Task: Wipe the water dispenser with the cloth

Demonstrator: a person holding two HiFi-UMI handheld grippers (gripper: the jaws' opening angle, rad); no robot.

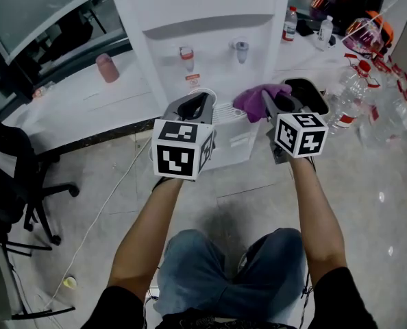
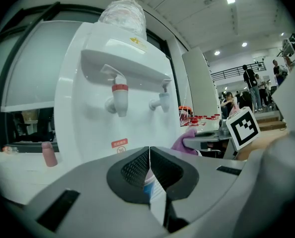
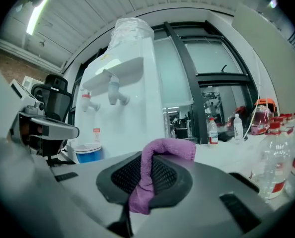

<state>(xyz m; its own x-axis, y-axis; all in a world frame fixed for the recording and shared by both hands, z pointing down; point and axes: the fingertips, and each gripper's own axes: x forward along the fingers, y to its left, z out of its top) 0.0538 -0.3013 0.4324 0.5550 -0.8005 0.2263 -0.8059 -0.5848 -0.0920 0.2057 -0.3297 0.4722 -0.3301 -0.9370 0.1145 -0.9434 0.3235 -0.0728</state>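
Observation:
A white water dispenser (image 1: pixel 203 40) stands ahead with a red tap (image 1: pixel 187 55) and a blue tap (image 1: pixel 241 49) in its recess. My right gripper (image 1: pixel 275 105) is shut on a purple cloth (image 1: pixel 253 99), held just in front of the dispenser's lower right front. In the right gripper view the cloth (image 3: pixel 150 175) hangs pinched between the pads, with the dispenser (image 3: pixel 122 108) off to the left. My left gripper (image 1: pixel 198 108) is shut with nothing in it, close before the drip tray (image 1: pixel 227 112). The left gripper view faces the dispenser (image 2: pixel 112 93) and its taps.
A pink bottle (image 1: pixel 107 68) stands on the white ledge at left. Several clear bottles with red caps (image 1: pixel 358 94) crowd the right side. A black office chair (image 1: pixel 18 184) sits at far left. A white cable runs across the floor. People stand far off in the left gripper view.

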